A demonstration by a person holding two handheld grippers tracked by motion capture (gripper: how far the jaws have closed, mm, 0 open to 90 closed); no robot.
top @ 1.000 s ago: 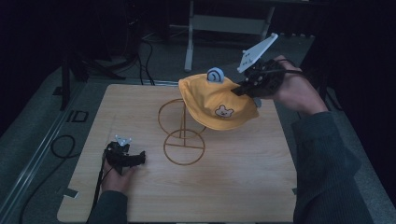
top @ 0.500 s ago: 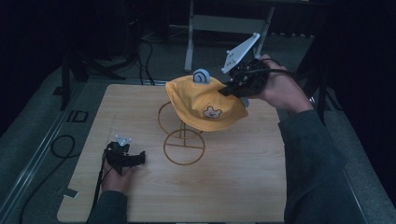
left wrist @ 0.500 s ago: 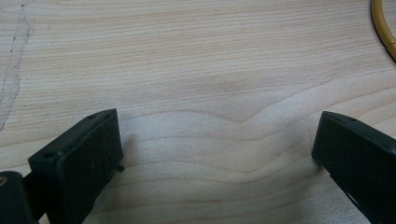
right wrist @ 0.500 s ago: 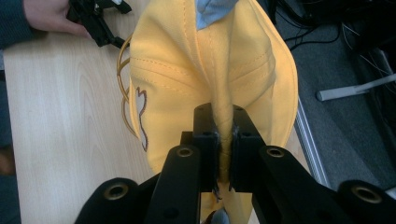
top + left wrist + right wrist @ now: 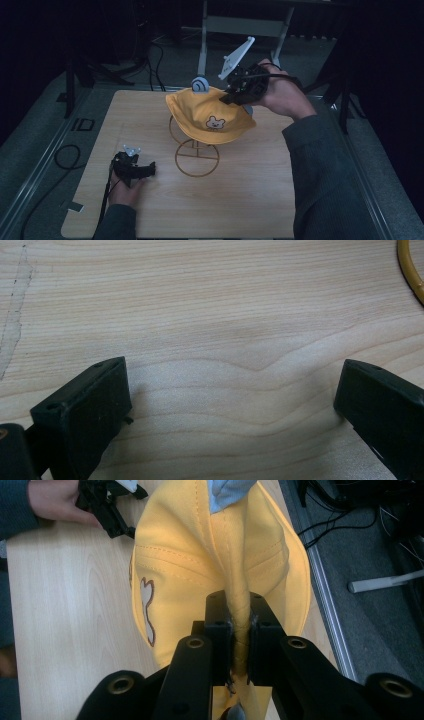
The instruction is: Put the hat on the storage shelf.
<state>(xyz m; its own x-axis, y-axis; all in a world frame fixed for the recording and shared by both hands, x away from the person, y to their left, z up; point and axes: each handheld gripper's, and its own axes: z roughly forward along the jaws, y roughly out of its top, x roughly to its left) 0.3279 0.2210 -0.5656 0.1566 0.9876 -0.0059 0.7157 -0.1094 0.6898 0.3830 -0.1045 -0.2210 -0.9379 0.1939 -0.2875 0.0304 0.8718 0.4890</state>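
Yellow hat (image 5: 210,112) was pinched in the right gripper (image 5: 239,95); I'd center it over the wire stand (image 5: 196,156) before lowering.

worktop (image 5: 240,200): pale wood board with visible grain, rectangular, set inside a metal frame.
floor (image 5: 30,150): grey carpet on all sides of the worktop.
cables (image 5: 62,157): black, one loop lying on the floor left of the worktop, more behind its far edge.
white stand (image 5: 202,45): upright post with a crossbar, behind the worktop.
surroundings: dark, detail cannot be told.
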